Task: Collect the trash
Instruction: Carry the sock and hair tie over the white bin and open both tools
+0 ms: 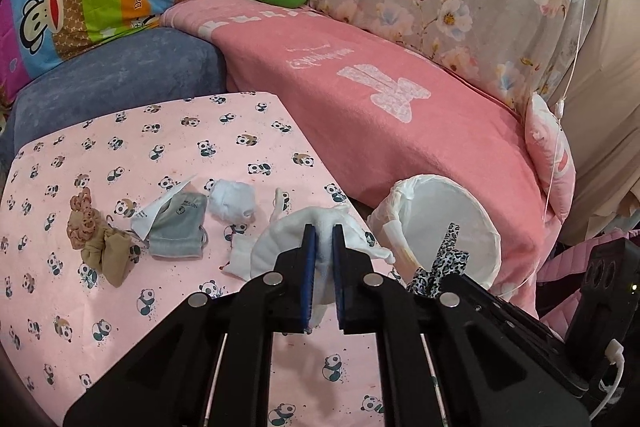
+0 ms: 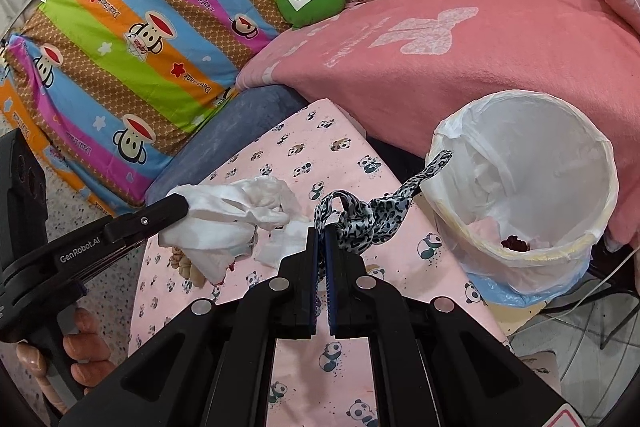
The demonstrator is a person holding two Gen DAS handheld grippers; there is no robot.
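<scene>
Tissue [image 1: 280,239] pinched in the left hand-held gripper [image 1: 324,239], lifted above the tabletop [image 1: 120,307].
Right hand-held gripper [image 2: 322,243] is clenched on a leopard ribbon [image 2: 360,219] beside the bin [image 2: 600,163]; the tissue's loose trailing folds could snag or slip free short of the bin.

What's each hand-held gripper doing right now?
Left hand-held gripper: shut on the white tissue wad.
Right hand-held gripper: shut on the leopard-print fabric strip.
</scene>
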